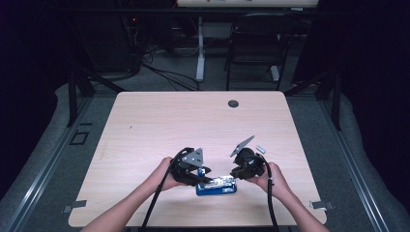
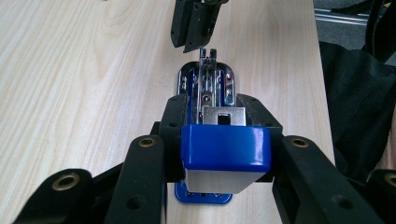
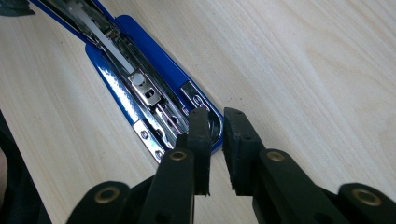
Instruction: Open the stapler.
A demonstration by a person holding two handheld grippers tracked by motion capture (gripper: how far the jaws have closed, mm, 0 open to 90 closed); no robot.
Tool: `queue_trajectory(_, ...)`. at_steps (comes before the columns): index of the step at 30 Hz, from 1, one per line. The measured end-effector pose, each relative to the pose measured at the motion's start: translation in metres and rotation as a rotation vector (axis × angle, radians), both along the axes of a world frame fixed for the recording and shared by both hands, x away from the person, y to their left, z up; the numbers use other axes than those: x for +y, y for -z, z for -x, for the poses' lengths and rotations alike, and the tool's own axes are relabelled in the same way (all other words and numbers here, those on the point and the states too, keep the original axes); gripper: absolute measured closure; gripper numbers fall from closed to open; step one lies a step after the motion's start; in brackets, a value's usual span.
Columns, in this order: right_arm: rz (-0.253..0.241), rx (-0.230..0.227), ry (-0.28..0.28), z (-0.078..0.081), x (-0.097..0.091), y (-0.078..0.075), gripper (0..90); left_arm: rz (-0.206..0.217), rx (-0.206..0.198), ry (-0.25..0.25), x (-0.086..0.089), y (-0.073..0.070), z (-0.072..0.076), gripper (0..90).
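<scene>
The stapler (image 1: 216,186) lies opened near the front edge of the table (image 1: 159,121). The left gripper (image 2: 224,140) clamps its raised blue top. The right gripper (image 3: 215,135) hangs at the stapler's far tip — jaws narrowly parted, nothing between them. Bare wood spreads behind and to both sides — a small metal piece (image 1: 260,149) rests near the right gripper.

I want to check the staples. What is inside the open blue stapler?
Inside the blue stapler a bare metal staple channel with a spring strip and pusher is visible. Whether staples lie in it cannot be told; its rear is covered by the lid that the left gripper clamps.
</scene>
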State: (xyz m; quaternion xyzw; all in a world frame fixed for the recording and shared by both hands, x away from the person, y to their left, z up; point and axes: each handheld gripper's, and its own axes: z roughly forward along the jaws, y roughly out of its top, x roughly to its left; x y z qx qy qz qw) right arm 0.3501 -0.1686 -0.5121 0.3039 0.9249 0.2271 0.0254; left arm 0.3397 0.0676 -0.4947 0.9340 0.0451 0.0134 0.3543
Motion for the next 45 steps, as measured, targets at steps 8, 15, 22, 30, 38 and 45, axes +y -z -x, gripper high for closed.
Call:
queue_trajectory(8, -0.045, 0.02, -0.008, 0.001, 0.003, 0.0, 78.8, -0.002, -0.002, 0.0, 0.0, 0.0, 0.0, 65.7)
queue_trajectory(15, -0.032, 0.036, -0.014, 0.001, 0.008, 0.007, 80.7, -0.005, -0.001, 0.002, 0.0, 0.0, 0.0, 65.8)
queue_trajectory(22, -0.026, 0.055, -0.018, 0.0, 0.009, 0.011, 82.0, -0.022, -0.004, 0.002, -0.001, -0.001, 0.001, 65.8)
queue_trajectory(30, -0.018, 0.054, -0.016, 0.0, 0.009, 0.012, 82.2, -0.042, 0.0, -0.002, 0.003, -0.002, 0.002, 65.9)
queue_trajectory(38, -0.027, 0.063, -0.007, -0.001, 0.009, 0.013, 82.2, -0.059, 0.011, -0.007, 0.011, 0.0, 0.001, 65.9)
queue_trajectory(45, -0.016, 0.069, -0.016, -0.002, 0.008, 0.013, 82.1, -0.076, 0.016, -0.009, 0.016, 0.001, 0.002, 65.9)
